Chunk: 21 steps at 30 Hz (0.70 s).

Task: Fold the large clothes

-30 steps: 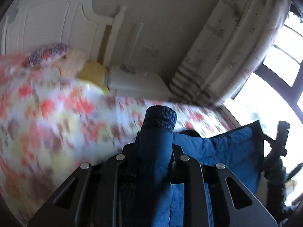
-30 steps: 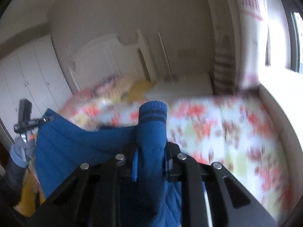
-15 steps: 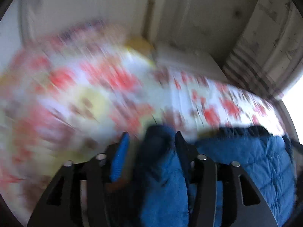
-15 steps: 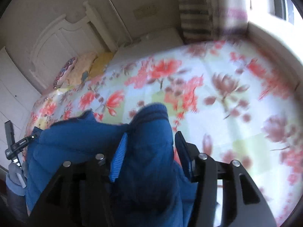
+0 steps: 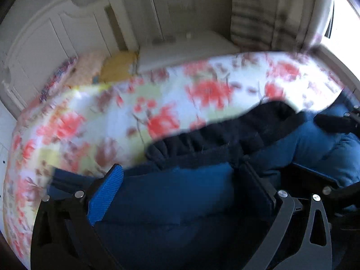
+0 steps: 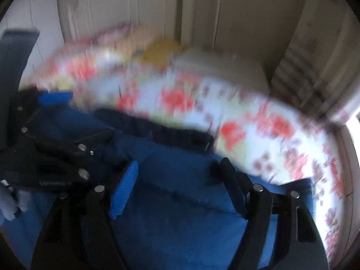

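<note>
Blue quilted padding of a large puffer jacket point(image 5: 175, 193) filling the gap between the spread jaws of the left gripper point(image 5: 182, 177); jaws just swung apart, blue-faced pad point(image 5: 105, 193) on one side and dark pad on the other standing clear of the cloth, nothing pinched. Directly ahead of that gripper, a black ribbed knit band point(image 5: 225, 130) of the jacket, lying across its far edge. To the right of it, more blue jacket bulging, with the black frame of the right gripper point(image 5: 337, 121) at the frame's edge. Beyond the band, a bed under a floral sheet of red blossoms on white and pale green point(image 5: 112, 121), blurred; farther still, a yellow pillow point(image 5: 119, 67), a white panelled headboard point(image 5: 56, 33) and a striped beige curtain point(image 5: 258, 22).

Same blue jacket point(image 6: 180, 213) under and between the parted jaws of the right gripper point(image 6: 177, 173) in its own view; jaws just opened as well, pads either side of the fabric with no squeeze visible. Black knit band point(image 6: 157, 128) again just ahead. To the left, close by, the black linkage of the left gripper point(image 6: 54, 157) over the jacket, with part of a pale gloved hand point(image 6: 9, 202) below it. Floral sheet point(image 6: 258, 135) stretching ahead and to the right, heavily smeared by motion.
</note>
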Tool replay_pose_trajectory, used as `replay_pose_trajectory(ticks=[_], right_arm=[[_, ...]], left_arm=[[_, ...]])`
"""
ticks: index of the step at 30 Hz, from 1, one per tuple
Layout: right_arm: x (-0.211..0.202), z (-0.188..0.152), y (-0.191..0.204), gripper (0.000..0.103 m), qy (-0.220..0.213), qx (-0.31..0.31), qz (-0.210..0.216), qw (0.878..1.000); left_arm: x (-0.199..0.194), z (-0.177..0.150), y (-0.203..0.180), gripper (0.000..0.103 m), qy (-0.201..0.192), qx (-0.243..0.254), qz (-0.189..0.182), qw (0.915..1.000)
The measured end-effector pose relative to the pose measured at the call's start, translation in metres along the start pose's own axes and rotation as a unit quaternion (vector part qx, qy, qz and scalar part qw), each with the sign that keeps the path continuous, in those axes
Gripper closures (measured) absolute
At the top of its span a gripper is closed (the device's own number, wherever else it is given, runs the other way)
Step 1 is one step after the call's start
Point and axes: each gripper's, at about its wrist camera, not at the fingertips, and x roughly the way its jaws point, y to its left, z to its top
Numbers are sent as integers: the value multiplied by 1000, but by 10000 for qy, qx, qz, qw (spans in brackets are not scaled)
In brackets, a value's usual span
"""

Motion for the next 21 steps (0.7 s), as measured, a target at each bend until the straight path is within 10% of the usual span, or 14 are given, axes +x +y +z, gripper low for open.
replay_pose_trajectory(ticks=[21], right_arm=[[-3,-9,-13,22,-54,234,40,9997]], left_arm=[[-20,-5,33,4,-197,-421,-161,9988]])
